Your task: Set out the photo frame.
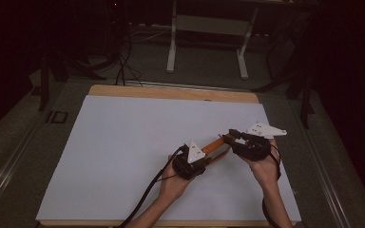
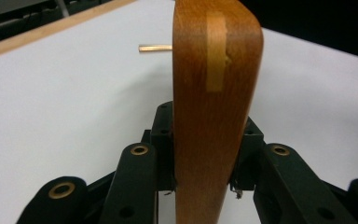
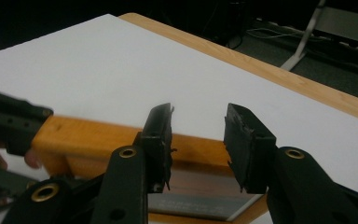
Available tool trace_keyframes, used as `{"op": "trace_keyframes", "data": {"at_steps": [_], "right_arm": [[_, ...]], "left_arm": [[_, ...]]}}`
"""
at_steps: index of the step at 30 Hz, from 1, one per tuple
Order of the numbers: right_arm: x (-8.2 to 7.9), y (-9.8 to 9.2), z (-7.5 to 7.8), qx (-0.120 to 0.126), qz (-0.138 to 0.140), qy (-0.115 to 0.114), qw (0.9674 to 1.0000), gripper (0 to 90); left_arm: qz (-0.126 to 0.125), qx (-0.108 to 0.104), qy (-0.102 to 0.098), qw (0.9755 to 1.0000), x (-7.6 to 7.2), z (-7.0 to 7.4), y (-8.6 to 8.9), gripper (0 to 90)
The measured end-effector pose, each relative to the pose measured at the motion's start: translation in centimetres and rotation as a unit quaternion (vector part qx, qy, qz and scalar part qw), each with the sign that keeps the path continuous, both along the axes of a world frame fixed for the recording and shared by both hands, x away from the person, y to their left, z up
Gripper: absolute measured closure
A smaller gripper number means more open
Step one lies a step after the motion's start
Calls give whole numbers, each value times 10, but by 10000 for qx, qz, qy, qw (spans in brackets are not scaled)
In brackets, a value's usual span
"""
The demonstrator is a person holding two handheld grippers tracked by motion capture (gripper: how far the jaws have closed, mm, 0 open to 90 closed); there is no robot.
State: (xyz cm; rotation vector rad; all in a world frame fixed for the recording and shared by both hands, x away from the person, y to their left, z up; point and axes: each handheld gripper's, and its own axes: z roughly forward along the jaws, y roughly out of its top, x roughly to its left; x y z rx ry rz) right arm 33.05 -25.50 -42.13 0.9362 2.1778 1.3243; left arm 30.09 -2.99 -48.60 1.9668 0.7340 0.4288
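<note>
The left gripper is clamped on a wooden block: in the left gripper view its two black jaws press flat against both sides of the reddish-brown wood, which rises upright between them and ends in a rounded top with a paler strip of wood set into its face. A thin brass-coloured rod sticks out sideways from the wood near that top. In the high view the left hand comes in from the near edge of the desk and holds this gripper above the right half of the white surface, jaws pointing toward the right and slightly away. The block runs from the left gripper up toward the right gripper, which the right hand holds just beyond it, nearer the right edge of the desk, with the grey three-cornered plate on top. In the right gripper view the right gripper has its jaws standing apart, one on each side of the block's top edge; a gap shows between the pads, and whether they press on the wood cannot be told. The block lies across that view, and the left gripper's black body grips it at the left end. The desk's white sheet covers most of the top, with a wooden rim bare along the far edge.
</note>
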Motion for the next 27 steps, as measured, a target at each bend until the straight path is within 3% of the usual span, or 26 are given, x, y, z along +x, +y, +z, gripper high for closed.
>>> {"op": "trace_keyframes", "data": {"at_steps": [9, 15, 23, 27], "right_arm": [[-2, -12, -1, 98, -90, 11, 9999, 607], [-5, -14, 2, 108, 57, 0, 9999, 595], [-8, -13, 3, 118, 398, 45, 9991, 573], [-10, -8, 1, 6, 583, 58, 9983, 565]], "left_arm": [[-51, -179, 65, 9998, 9, 9, 1, 694], [-102, -236, 61, 9997, 10, 21, 8, 693], [-155, -569, 327, 9977, 15, 40, 36, 692], [-276, -507, 303, 9979, 13, 50, 52, 692]]}}
